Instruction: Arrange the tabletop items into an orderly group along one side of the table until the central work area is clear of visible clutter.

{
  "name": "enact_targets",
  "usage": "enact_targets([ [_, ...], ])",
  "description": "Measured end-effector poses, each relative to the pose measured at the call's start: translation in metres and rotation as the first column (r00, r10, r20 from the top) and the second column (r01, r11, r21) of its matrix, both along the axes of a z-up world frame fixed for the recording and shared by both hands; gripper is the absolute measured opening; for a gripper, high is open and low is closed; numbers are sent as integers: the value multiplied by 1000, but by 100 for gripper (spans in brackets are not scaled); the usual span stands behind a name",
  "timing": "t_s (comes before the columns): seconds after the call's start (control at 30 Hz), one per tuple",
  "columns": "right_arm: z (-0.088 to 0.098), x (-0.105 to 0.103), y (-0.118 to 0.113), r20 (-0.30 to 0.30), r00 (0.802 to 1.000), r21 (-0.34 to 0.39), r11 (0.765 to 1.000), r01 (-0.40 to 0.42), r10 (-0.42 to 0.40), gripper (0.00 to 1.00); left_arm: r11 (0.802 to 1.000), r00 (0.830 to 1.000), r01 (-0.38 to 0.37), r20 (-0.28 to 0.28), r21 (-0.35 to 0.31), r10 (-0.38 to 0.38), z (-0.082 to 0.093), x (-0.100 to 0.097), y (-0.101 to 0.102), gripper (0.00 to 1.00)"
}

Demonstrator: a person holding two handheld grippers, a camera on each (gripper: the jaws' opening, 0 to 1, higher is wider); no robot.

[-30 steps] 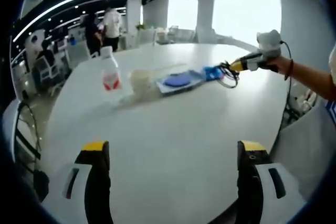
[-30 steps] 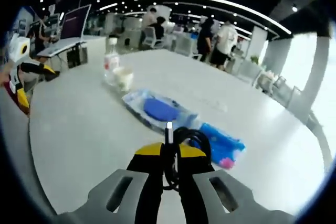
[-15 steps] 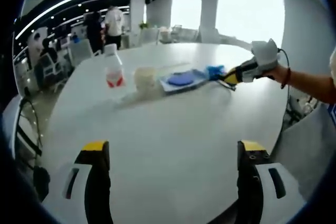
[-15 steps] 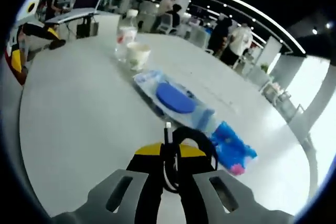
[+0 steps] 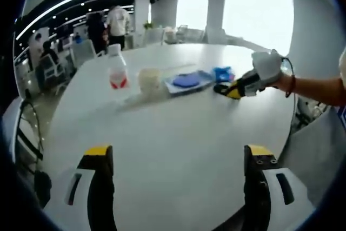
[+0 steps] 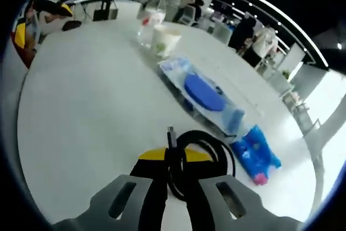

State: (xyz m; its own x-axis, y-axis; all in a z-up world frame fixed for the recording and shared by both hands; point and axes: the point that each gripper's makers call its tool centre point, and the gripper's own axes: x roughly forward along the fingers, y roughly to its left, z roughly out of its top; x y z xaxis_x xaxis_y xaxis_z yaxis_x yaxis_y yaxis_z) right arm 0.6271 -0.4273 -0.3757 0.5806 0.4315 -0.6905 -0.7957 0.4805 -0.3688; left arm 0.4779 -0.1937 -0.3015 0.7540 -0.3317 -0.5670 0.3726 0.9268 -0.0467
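The right claw (image 6: 174, 172) is clamped on a coiled black cable (image 6: 200, 158), its loops bulging past the yellow jaw tips and a short plug end sticking up. In the left gripper view that claw (image 5: 226, 89) sits low over the white counter (image 5: 178, 133), right beside the row of items. Just beyond the cable lie a small blue packet (image 6: 257, 152), then a clear pouch with a blue disc inside (image 6: 203, 93), then a paper cup (image 6: 165, 39) and a plastic bottle with a red label (image 6: 148, 20), all lined up along one side. The left claw (image 5: 175, 187) stands wide and empty over bare counter, well apart from the row.

The likely step is laying the cable down at the near end of the row. The risk is that the springy coil unwinds on release and sprawls back toward the centre, or the claw nudges the blue packet out of line.
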Motion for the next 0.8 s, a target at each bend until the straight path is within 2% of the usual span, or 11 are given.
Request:
enact_targets([
  [0.1,-5,0,-2,-21,1000,9,1000,19,-19,9,1000,1000,-2,7,2,2,2,0,0,95],
  [0.43,-12,-1,-1,-75,995,82,994,76,-70,11,1000,1000,7,10,3,-7,2,0,-2,98],
  [0.5,-17,-1,-3,-113,988,89,989,116,-106,12,1000,1000,8,14,3,-8,3,1,-2,98],
  [0.53,-18,0,-3,-108,989,87,990,109,-99,13,1000,1000,8,18,2,-8,4,1,-2,98],
  [0.57,-23,-3,-4,-132,986,75,990,115,-105,13,1000,1000,7,17,1,-7,4,1,-2,98],
  [0.73,-21,-1,-1,-130,983,95,985,141,-128,14,1000,1000,7,16,-4,-7,4,0,-2,98],
  [0.8,-20,-1,-1,-153,976,113,978,174,-156,17,1000,1000,1,14,-8,-1,4,0,-1,99],
])
